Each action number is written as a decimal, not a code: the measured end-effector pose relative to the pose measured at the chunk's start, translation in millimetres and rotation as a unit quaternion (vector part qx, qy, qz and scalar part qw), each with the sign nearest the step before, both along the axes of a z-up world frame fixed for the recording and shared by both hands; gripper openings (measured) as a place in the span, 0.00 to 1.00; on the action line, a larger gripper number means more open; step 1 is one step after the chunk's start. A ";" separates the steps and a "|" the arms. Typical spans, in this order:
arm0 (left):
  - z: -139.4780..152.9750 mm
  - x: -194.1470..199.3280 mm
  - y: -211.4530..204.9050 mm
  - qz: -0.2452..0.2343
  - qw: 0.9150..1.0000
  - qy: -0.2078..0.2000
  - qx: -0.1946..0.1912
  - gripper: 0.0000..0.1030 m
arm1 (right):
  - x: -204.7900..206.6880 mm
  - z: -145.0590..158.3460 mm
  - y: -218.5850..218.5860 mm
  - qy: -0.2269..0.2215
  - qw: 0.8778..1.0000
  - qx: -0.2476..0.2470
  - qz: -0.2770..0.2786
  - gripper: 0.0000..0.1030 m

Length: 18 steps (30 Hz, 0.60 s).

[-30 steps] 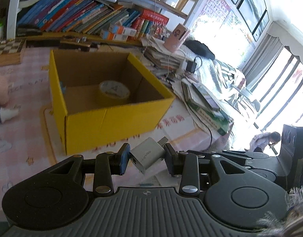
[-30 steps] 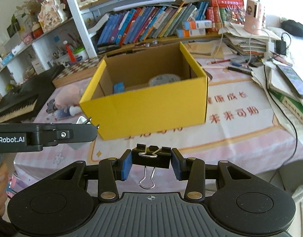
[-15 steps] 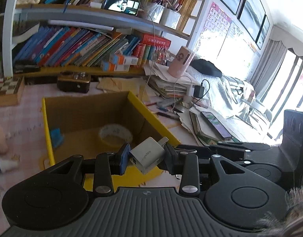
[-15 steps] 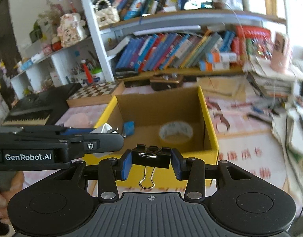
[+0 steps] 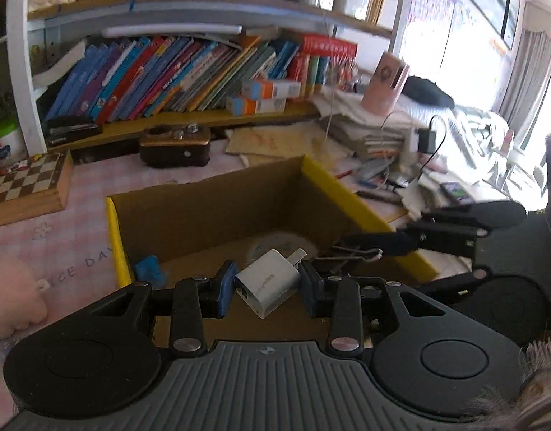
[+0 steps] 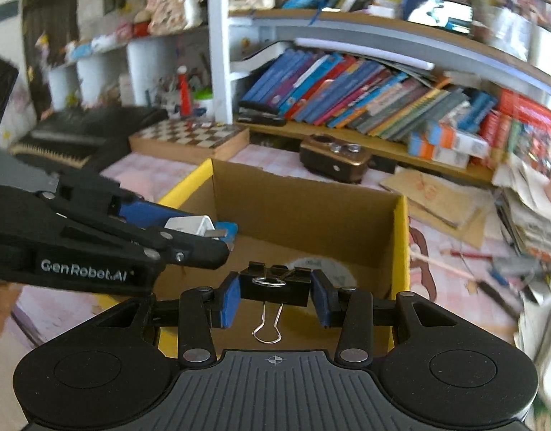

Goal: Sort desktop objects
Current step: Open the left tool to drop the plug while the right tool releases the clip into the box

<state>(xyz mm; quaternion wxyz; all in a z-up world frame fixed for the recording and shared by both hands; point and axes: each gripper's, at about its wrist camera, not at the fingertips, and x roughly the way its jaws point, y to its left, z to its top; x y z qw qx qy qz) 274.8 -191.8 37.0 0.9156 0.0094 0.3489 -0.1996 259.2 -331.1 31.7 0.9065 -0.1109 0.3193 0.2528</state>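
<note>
The left gripper has its blue-padded fingers pinching a white charger plug, which sits tilted between them with its metal prongs pointing up and away. The right gripper has its fingers clamped on the black body of a binder clip; the clip's wire handle hangs down toward the camera. Both grippers are held over the open top of a yellow cardboard box, side by side, the left one reaching in from the left in the right wrist view. Inside the box, on its brown floor, lie a roll of tape and a small blue object near the left wall. The box stands on a table covered with a pink checked cloth. Behind it are a wooden chessboard, a dark brown case, and a shelf of leaning books. To the right, stacked papers and cables crowd the table.
</note>
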 end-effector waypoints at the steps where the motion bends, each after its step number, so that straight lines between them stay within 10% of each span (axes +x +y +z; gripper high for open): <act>1: -4.0 7.8 1.6 0.003 1.000 0.013 -0.006 0.34 | 7.1 -3.7 2.9 0.002 1.000 -0.011 0.006 0.41; 12: -38.5 55.3 -12.9 -0.029 0.994 0.093 0.038 0.34 | 64.6 -44.5 27.9 0.133 0.977 -0.127 0.104 0.40; 18: -50.8 64.5 -13.3 -0.027 0.991 0.127 0.038 0.34 | 57.0 -49.7 35.0 0.133 0.970 -0.157 0.130 0.39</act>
